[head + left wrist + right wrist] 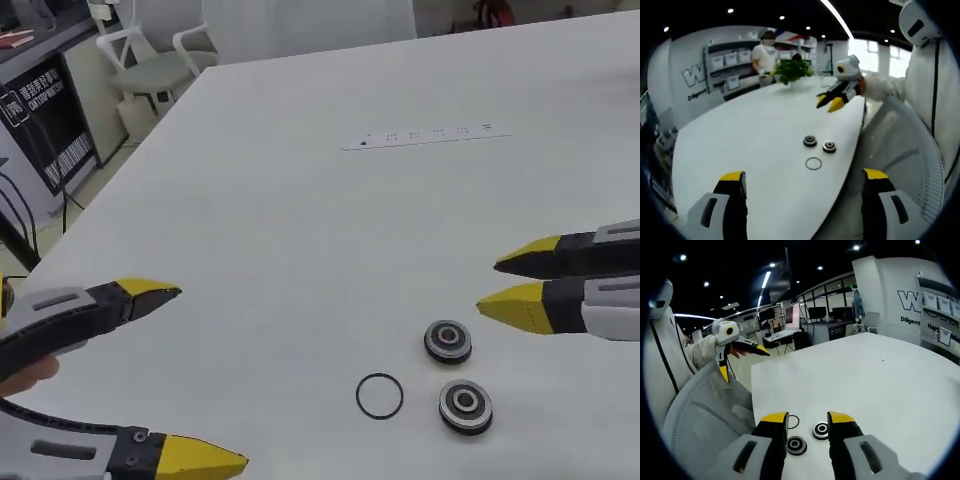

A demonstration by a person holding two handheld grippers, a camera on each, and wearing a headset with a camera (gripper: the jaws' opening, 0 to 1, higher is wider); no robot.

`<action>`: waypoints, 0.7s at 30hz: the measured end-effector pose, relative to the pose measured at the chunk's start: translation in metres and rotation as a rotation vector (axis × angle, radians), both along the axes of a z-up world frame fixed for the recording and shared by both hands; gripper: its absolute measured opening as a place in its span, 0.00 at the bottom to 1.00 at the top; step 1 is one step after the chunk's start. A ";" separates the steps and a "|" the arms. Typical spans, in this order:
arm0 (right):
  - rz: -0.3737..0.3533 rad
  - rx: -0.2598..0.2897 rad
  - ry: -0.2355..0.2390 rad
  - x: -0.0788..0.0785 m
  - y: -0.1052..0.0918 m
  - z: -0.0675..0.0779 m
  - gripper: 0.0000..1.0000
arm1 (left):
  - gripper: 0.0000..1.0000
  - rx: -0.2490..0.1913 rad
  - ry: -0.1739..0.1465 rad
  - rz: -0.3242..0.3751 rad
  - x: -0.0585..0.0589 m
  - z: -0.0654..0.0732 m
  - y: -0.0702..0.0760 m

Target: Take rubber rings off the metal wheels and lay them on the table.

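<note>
In the head view a thin black rubber ring (pixel 359 397) lies flat near the near edge of the smooth white desk (pixel 300 240). Just beside it sit two small round wheels of shiny metal with dark rims, the near wheel (pixel 465 407) and the far wheel (pixel 447 341). The yellow-tipped left gripper (pixel 210 377) hangs at the near left corner, jaws spread wide and empty. The right gripper (pixel 488 287) reaches in from the right edge, jaws parted and empty, tips near the far wheel. In the left gripper view, ring and wheels lie close to the desk's edge; a green plant (pixel 792 70) stands at the far end. In the right gripper view both wheels lie just past the parted jaws, and a grey mesh chair back (pixel 705 415) meets the desk's edge.
</note>
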State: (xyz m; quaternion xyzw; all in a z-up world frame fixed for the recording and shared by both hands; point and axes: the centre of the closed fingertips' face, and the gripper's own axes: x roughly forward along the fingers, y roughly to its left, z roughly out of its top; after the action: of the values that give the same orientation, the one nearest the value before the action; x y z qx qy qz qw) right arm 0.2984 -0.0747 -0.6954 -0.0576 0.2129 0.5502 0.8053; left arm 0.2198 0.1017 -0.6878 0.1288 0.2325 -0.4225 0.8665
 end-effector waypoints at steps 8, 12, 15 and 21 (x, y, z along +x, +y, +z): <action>-0.017 0.032 0.037 -0.008 -0.014 -0.013 0.32 | 0.98 -0.008 -0.010 -0.021 0.002 0.006 -0.005; -0.027 0.032 0.067 -0.015 -0.016 -0.027 0.32 | 0.98 -0.002 -0.017 -0.038 0.002 0.011 -0.008; -0.032 0.051 0.097 -0.020 -0.017 -0.036 0.32 | 0.98 0.008 -0.029 -0.047 0.003 0.017 -0.009; -0.050 0.064 0.125 -0.024 -0.019 -0.045 0.33 | 0.99 0.024 -0.051 -0.068 0.004 0.028 -0.011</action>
State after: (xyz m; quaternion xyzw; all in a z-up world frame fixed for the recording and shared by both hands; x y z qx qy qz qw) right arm 0.2749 -0.0938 -0.7407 0.0080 0.2467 0.5392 0.8052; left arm 0.2234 0.0905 -0.6598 0.1578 0.2112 -0.4454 0.8557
